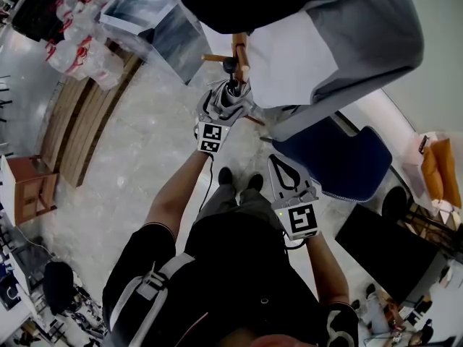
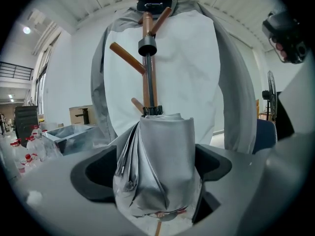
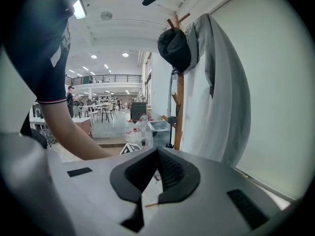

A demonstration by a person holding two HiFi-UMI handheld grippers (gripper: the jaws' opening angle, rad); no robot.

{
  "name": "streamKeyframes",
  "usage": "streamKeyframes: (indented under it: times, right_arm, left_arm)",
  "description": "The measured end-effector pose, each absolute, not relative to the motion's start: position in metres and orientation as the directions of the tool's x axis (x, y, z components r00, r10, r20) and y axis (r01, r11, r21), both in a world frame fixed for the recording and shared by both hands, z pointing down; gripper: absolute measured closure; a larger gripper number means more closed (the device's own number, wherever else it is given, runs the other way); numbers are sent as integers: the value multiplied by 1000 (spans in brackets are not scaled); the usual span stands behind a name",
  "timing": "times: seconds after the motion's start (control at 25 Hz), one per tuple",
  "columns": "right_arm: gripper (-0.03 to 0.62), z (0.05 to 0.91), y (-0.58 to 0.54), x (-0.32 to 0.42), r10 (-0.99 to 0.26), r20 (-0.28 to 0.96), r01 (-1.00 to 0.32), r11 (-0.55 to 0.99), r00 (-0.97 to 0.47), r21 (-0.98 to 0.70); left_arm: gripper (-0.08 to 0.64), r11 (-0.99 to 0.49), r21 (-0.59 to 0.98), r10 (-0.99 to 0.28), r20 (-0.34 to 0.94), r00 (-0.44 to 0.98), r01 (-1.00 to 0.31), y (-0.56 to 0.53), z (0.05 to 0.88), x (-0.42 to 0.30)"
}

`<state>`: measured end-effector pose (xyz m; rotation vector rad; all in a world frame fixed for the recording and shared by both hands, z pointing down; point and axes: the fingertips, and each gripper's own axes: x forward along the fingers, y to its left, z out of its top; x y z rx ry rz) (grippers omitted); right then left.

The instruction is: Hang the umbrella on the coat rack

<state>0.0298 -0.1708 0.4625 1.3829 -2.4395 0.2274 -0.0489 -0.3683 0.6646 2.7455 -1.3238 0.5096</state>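
Release step, I'd say: the left gripper [image 1: 232, 97] has its jaws wide with the folded umbrella [image 2: 158, 166] loose between them, pads not pressing the fabric. The umbrella hangs down along the rack [image 2: 146, 77] pole below the pegs and in front of the jacket [image 2: 197, 73], though I can't see exactly which peg carries it. The right gripper [image 3: 157, 168] is closed and empty, off to the side; the next move calls for backing the left straight out without snagging the cloth.
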Motion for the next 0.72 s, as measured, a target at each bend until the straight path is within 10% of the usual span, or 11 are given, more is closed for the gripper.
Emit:
streamKeyframes:
  times: [0.72]
  right_arm:
    - [589,450,-165,39,-818,329,-861,507,-472,25]
  left_arm:
    - [94,-662,-67,-740,217,637,-746,-329,592,-70]
